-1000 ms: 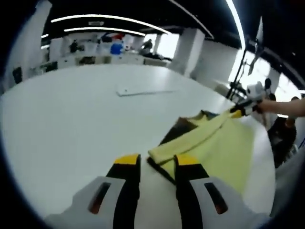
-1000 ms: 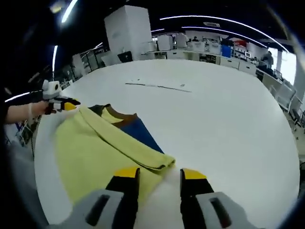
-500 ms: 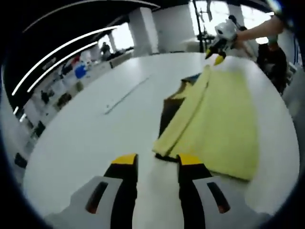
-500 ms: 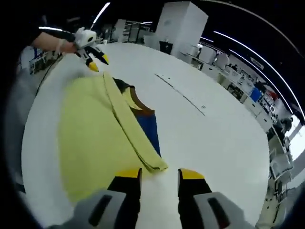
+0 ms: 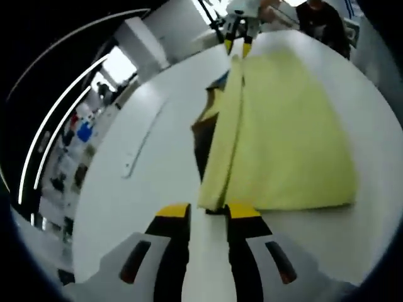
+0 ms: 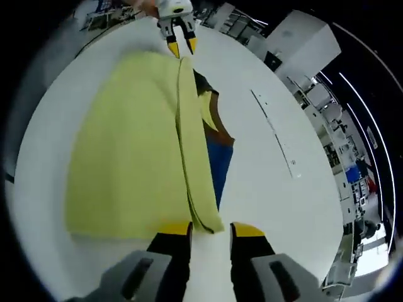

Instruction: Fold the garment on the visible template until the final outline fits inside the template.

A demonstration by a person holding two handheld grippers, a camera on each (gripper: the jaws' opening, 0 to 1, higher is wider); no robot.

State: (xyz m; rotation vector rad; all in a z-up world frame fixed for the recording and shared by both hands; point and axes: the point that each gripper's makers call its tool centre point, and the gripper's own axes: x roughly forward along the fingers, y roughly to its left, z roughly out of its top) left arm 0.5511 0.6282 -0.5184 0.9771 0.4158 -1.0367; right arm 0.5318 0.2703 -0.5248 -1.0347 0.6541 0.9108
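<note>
Left gripper view: yellow garment (image 5: 286, 126) lies flat on the white bench (image 5: 145, 189), folded edge running 12 to 6 o'clock. Soft, light, limp; you take it at the hem corners. Left gripper (image 5: 208, 214) and right gripper (image 6: 211, 228): narrowly parted, each at one end of that edge; grip unclear.

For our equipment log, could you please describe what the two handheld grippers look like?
Each has two black jaws with yellow tips set in pale grey housings bearing dark slots: the left gripper and the right gripper. Seen from across the white table, each shows a white body above its yellow-tipped jaws.
</note>
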